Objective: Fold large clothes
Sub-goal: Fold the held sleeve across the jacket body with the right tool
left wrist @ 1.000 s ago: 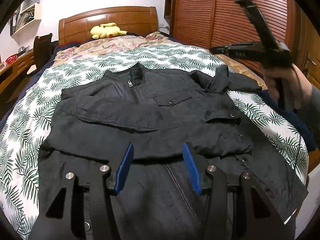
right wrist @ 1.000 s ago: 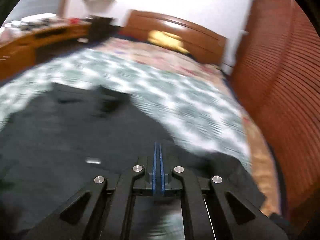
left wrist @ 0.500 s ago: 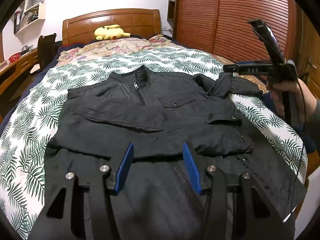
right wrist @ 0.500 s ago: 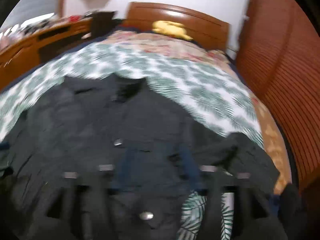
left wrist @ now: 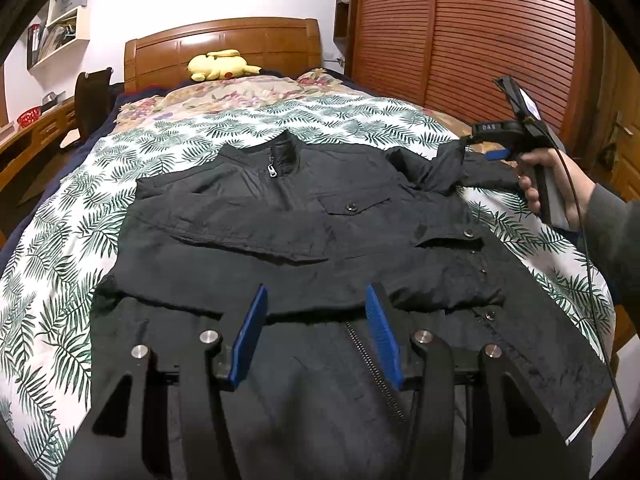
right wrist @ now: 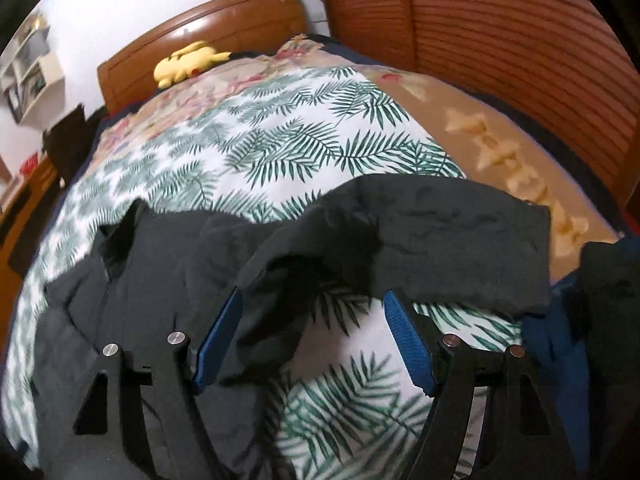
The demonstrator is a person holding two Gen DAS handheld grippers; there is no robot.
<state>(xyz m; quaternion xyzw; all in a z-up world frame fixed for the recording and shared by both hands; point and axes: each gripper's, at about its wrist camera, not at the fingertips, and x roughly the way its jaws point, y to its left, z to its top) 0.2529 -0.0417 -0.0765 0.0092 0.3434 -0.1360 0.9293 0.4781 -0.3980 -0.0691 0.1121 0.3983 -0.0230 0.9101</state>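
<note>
soft indoor light, fisheye bending and dark corners in both views, right wrist view slightly motion-blurred.

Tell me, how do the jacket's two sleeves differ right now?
The left sleeve is folded flat across the chest of the jacket; the right sleeve sticks out sideways, off the body, over the leaf-print bedspread. The left sleeve lies smooth with nothing near it; the right sleeve is bunched, with the open right gripper at it. Both are black.
</note>
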